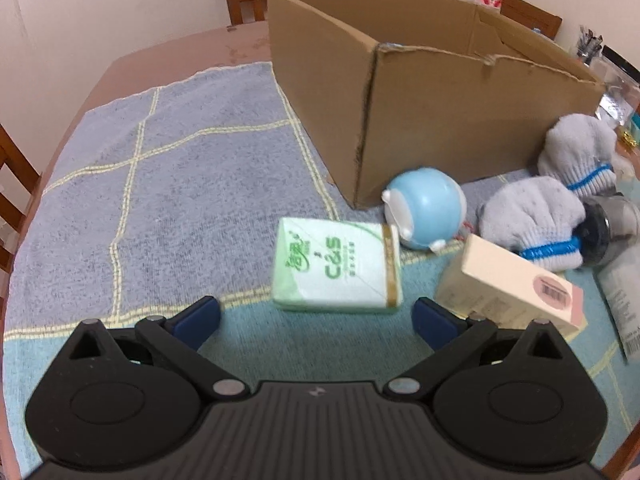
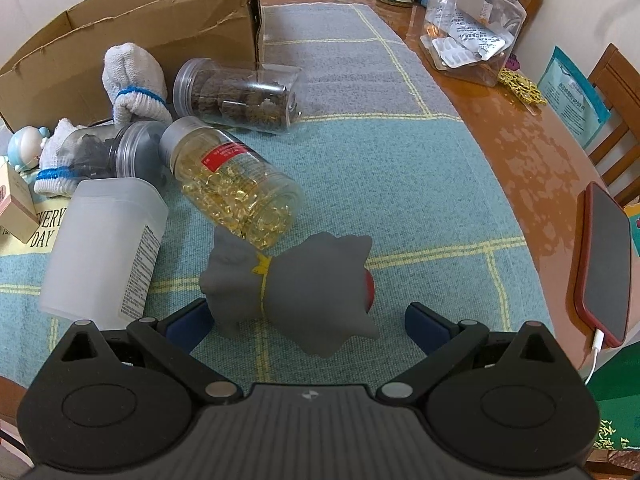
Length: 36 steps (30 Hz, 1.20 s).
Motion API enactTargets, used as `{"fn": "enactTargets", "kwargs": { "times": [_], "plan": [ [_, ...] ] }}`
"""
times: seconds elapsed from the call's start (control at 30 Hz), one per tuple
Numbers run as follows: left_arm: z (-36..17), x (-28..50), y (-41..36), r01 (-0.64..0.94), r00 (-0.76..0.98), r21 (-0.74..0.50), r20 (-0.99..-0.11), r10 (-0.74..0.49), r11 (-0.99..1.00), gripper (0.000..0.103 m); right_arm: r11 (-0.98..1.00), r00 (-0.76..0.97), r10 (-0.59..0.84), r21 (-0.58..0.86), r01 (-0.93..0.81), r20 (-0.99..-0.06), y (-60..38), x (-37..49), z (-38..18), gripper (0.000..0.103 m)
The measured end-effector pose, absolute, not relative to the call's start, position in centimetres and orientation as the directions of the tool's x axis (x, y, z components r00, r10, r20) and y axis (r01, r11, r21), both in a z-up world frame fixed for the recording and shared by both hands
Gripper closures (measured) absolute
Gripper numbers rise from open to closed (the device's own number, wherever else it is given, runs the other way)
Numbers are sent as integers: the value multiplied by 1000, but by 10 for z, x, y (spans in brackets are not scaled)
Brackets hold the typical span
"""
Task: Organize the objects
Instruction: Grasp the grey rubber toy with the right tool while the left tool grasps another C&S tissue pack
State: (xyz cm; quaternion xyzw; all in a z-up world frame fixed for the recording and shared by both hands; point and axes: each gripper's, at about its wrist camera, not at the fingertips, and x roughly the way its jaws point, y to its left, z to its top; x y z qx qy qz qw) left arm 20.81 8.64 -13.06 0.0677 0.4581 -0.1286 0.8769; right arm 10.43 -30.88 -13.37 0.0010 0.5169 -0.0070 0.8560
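Cardboard box (image 1: 440, 120) interior hidden; phone (image 2: 604, 264) edge-cropped.

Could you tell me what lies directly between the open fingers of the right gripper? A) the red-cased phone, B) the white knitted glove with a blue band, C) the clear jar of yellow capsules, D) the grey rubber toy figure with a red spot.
D: in the right wrist view, the grey rubber toy figure lies on the cloth between the spread fingers of the right gripper.

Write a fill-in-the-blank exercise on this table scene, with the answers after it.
1. The left gripper faces a green and white pack of ____.
2. The bottle of yellow capsules lies on its ____.
3. Both grippers' jaws stand ____.
4. The gray toy sits in front of the ____ gripper.

Answers: tissues; side; open; right
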Motion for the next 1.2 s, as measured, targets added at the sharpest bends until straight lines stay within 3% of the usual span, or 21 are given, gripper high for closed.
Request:
{"fn": "enactTargets", "kwargs": {
  "times": [0.33, 0.6, 1.0, 1.13, 1.2],
  "plan": [
    [-129, 216, 84, 282, 564, -6, -808, -171, 959, 3, 1000, 474, -12, -6, 13, -881, -309, 104, -134, 0],
    [-121, 218, 81, 295, 584, -40, -784, -213, 955, 27, 1000, 475, -16, -7, 22, -880, -309, 104, -134, 0],
    [-120, 218, 75, 313, 571, -41, -790, -223, 949, 29, 999, 476, 2, 21, 35, -879, -305, 113, -127, 0],
    [-120, 220, 75, 313, 566, -39, -794, -219, 949, 31, 1000, 465, 4, 16, 22, -886, -304, 118, -126, 13],
    [-118, 221, 75, 314, 563, -40, -796, -220, 949, 40, 1000, 454, -12, -3, 20, -891, -304, 119, -126, 18]
  ]
}}
